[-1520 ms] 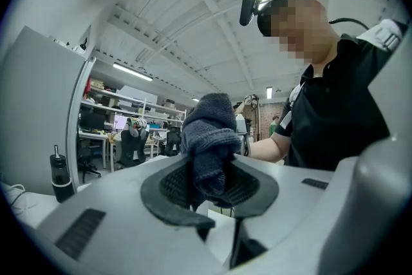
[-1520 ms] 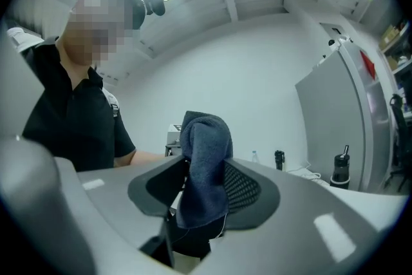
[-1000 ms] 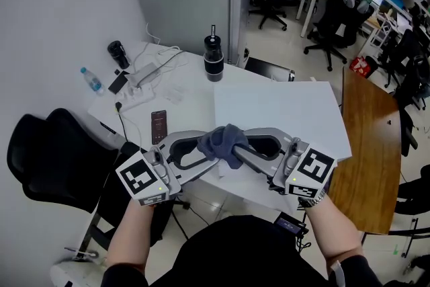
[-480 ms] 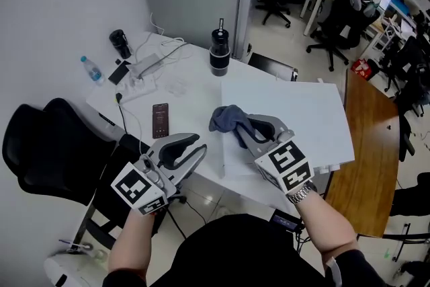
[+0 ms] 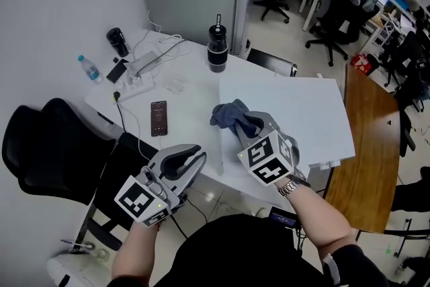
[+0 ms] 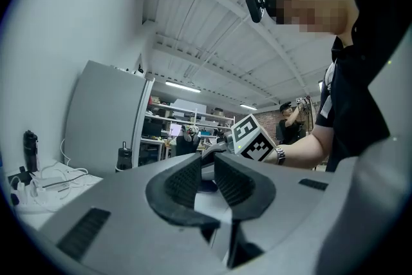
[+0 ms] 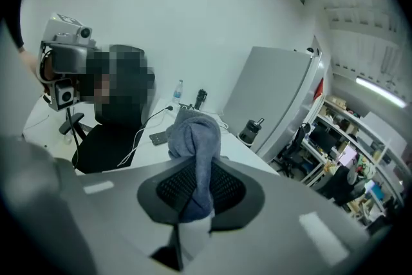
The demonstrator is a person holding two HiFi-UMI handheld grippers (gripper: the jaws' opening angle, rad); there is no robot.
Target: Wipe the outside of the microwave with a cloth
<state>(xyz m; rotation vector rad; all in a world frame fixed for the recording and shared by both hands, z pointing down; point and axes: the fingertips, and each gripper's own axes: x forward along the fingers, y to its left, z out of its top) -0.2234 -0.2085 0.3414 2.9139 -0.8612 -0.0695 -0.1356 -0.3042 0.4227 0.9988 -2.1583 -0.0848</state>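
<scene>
The cloth (image 5: 228,114) sits in the middle of the head view, pinched at one end between the closed jaws of the right gripper (image 5: 245,126), whose ribbed black pads press on it from both sides. It is a soft grey-blue fabric, bunched into a rounded lump beyond the tips, with a narrow tail hanging down between the pads. The bundle hangs over the left edge of the white box (image 5: 289,111), a flat, smooth, straight-edged slab on the white table (image 5: 188,101); I cannot tell whether the cloth touches it. The left gripper (image 5: 191,159) is lower left of the cloth and well apart from it, out past the table's near edge. Its curved grey jaws have just been closing and now stand a narrow slit apart with nothing between them. Above the cloth in the frame stands a black cylindrical bottle (image 5: 216,49). A dark flat phone (image 5: 158,117) lies to the cloth's left, near a white power strip (image 5: 138,80) trailing thin cables
</scene>
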